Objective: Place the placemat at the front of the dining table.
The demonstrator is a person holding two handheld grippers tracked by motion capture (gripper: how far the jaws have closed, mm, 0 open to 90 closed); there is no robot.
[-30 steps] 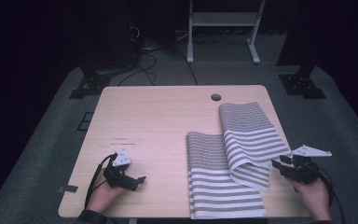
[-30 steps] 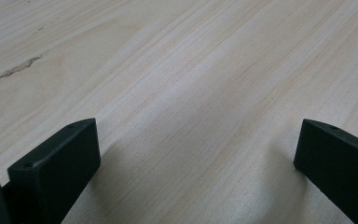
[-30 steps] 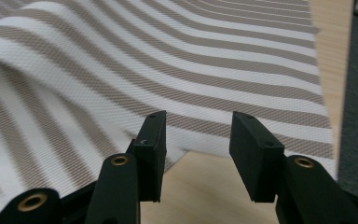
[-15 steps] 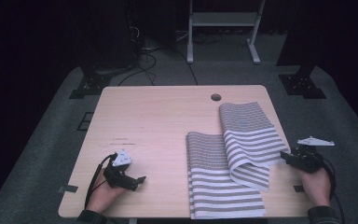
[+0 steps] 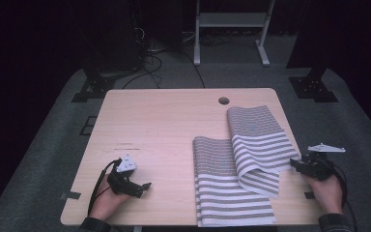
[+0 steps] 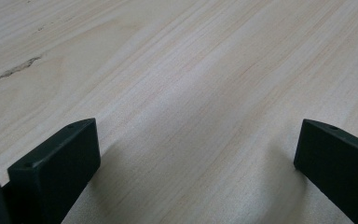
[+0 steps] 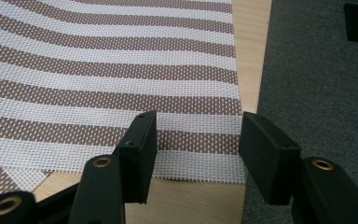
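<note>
Folding step: I'm mid-fold on the striped placemat (image 5: 241, 164), lying at 4 o'clock on the table (image 5: 164, 125).
Right gripper (image 7: 196, 154): jaws have just been opening, half apart, gripping nothing, the mat's corner just ahead.
Left gripper (image 5: 147, 186): wide open, idle at 7 o'clock.
Next: I judge a regrasp of that corner.

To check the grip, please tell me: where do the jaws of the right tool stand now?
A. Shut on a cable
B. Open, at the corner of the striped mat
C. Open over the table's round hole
B: in the right gripper view the right tool has its jaws apart, around the striped mat's corner, not pressing it.
</note>
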